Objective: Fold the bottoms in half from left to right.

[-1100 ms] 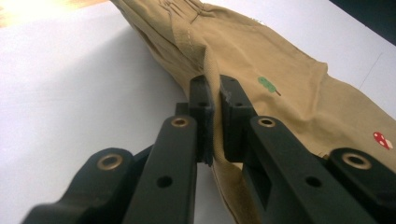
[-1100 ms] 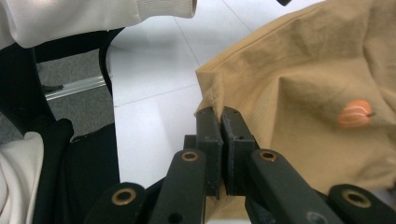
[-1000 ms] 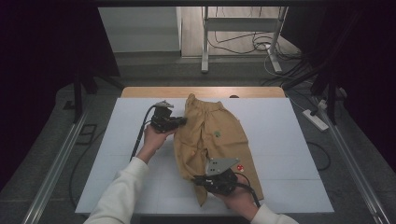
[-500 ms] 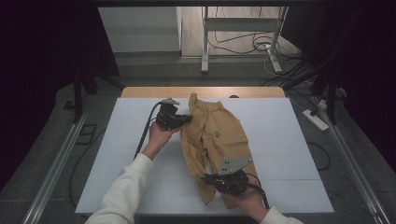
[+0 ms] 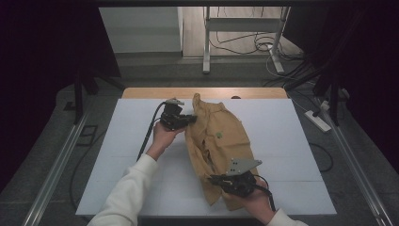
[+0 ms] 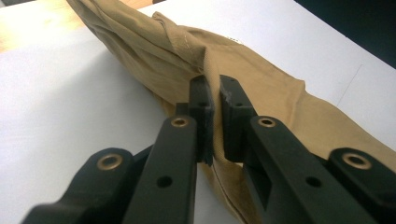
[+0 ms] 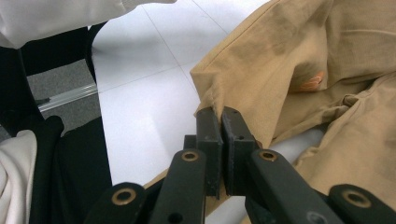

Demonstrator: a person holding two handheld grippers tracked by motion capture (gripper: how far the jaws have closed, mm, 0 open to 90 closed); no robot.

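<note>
A tan garment [image 5: 221, 136] lies lengthwise on the white table [image 5: 291, 141], running from the far middle to the near edge. My left gripper [image 5: 192, 118] pinches the cloth at the garment's far left edge; in the left gripper view its jaws are shut on a fold of the tan garment [image 6: 261, 88], with the left gripper [image 6: 212, 84] low over the table. My right gripper [image 5: 214, 179] grips the near left edge of the garment. The right gripper view shows my right gripper [image 7: 221, 116] shut on a hem of the tan garment [image 7: 261, 60], which carries a small orange tag [image 7: 312, 83].
A wooden strip [image 5: 141, 92] runs along the table's far edge. Metal rails [image 5: 51, 169] flank the table on both sides. A power strip [image 5: 318, 120] and cables lie on the floor at right. A metal stand [image 5: 206, 42] rises beyond the table.
My right gripper has shifted to the right along the near edge, pulling the garment's lower end with it. The left gripper has stayed where it was.
</note>
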